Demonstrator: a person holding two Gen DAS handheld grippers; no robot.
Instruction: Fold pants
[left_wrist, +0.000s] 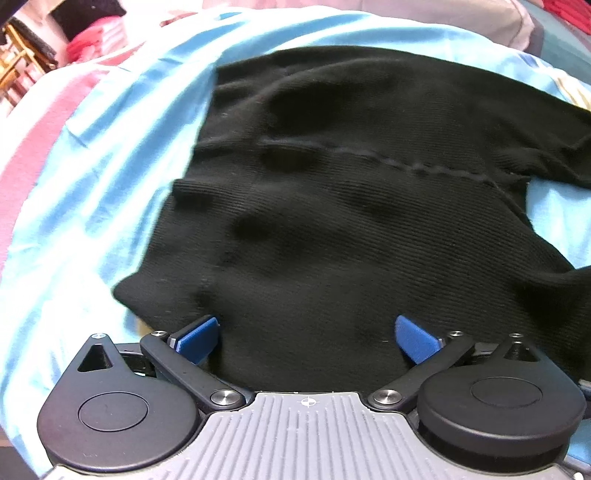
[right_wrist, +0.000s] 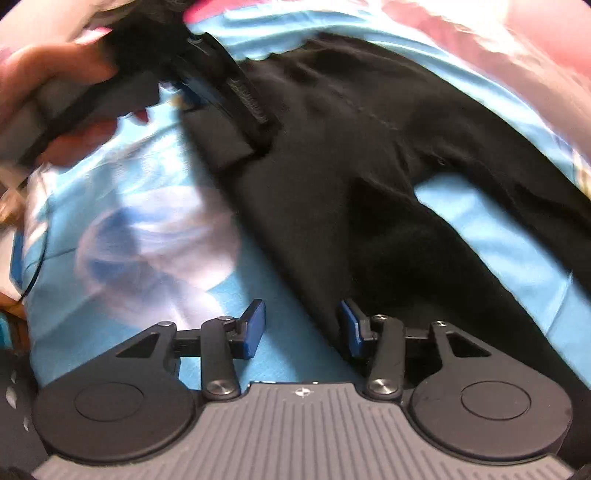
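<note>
Nearest in the left wrist view, the left tool (left_wrist: 307, 338) has its 2 blue pads (left_wrist: 197, 338) spread wide, one to each side of the near edge of the black pants (left_wrist: 351, 206); the cloth lies between them, not pinched. The pants are spread over a light blue sheet (left_wrist: 110, 155) on a bed, with a raised seam running across the fabric and the 2 legs parting toward the right. Farther off, a pink stripe (left_wrist: 44, 122) borders the sheet at left.

In the right wrist view, the right tool (right_wrist: 303, 328) is also spread, its left pad over bare blue sheet (right_wrist: 291, 354) and its right pad at the edge of a pant leg (right_wrist: 388, 258). Beyond, at upper left, a hand (right_wrist: 44, 74) holds the left tool's body against the waist end of the pants; that area is blurred.
</note>
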